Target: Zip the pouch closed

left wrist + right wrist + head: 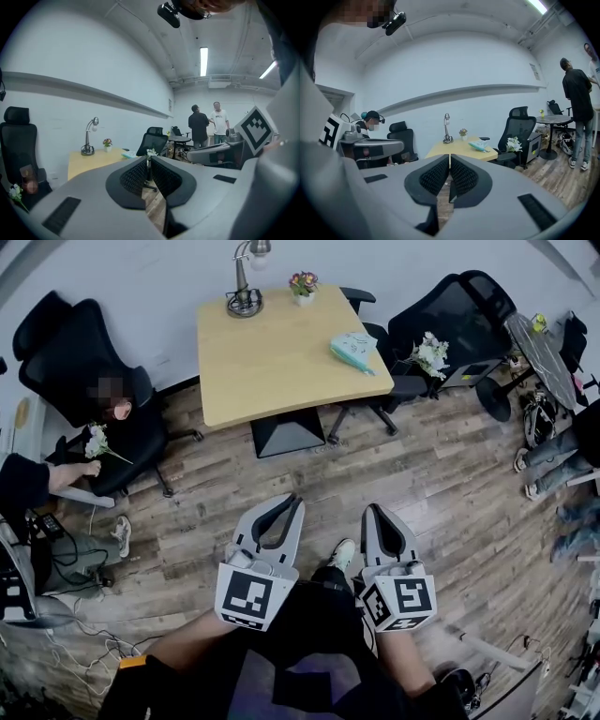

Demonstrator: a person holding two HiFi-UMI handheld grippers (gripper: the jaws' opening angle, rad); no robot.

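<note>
- My left gripper hangs over the wooden floor, its two jaws pressed together with nothing between them.
- My right gripper sits at its 3 o'clock, near but not touching. Its jaws are likewise pressed together on nothing.
- The pouch, pale teal, lies on the wooden table at my 12 o'clock, well apart from both grippers.
- On the tabletop the pouch is toward 3 o'clock, close to the right edge. It is too small for me to tell how its zipper stands.
- A desk lamp stands at the table's far edge, about 12 o'clock, with a small flower pot at its 3 o'clock.
- One black office chair stands at the table's 9 o'clock.
- Another chair at the table's 3 o'clock has white flowers on it.
</note>
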